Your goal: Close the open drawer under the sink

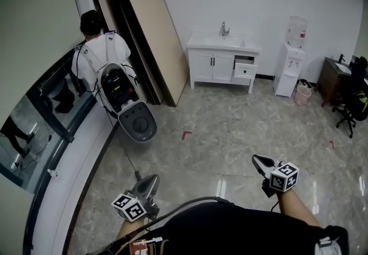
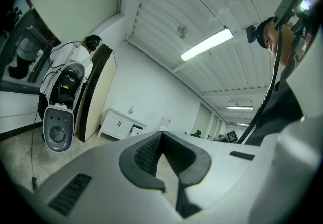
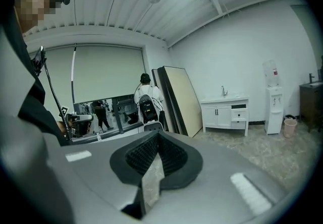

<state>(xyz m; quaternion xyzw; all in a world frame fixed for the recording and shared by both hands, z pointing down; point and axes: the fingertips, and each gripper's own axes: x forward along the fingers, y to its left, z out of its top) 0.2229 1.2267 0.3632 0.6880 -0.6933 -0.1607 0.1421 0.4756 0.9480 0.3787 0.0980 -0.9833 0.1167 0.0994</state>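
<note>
- Two claws sit low in the head view, the left claw [image 1: 150,180] and the right claw [image 1: 257,160]. Both are pinched together and empty, and both are well apart from the white cabinet [image 1: 211,67] on the far wall.
- Its drawer [image 1: 244,69] juts out at the cabinet's right side, below the sink [image 1: 225,41]. From here I cannot see what lies inside it. A pale bin [image 1: 302,95] stands near the water dispenser [image 1: 289,64], and its contents are hidden too.
- In the left gripper view, the ribbed pads [image 2: 146,152] meet at the tip with nothing between them. The drawer [image 2: 136,129] looks small and distant.
- In the right gripper view, that claw's pads [image 3: 144,155] are likewise closed on nothing. The drawer [image 3: 238,115] stands pulled out beside the two cupboard doors [image 3: 217,117].
- I'd judge the drawer a stiff, fairly light box on runners that should glide shut. It needs no grasp, only closed tips pressed square on the middle of its front panel so it does not skew.
</note>
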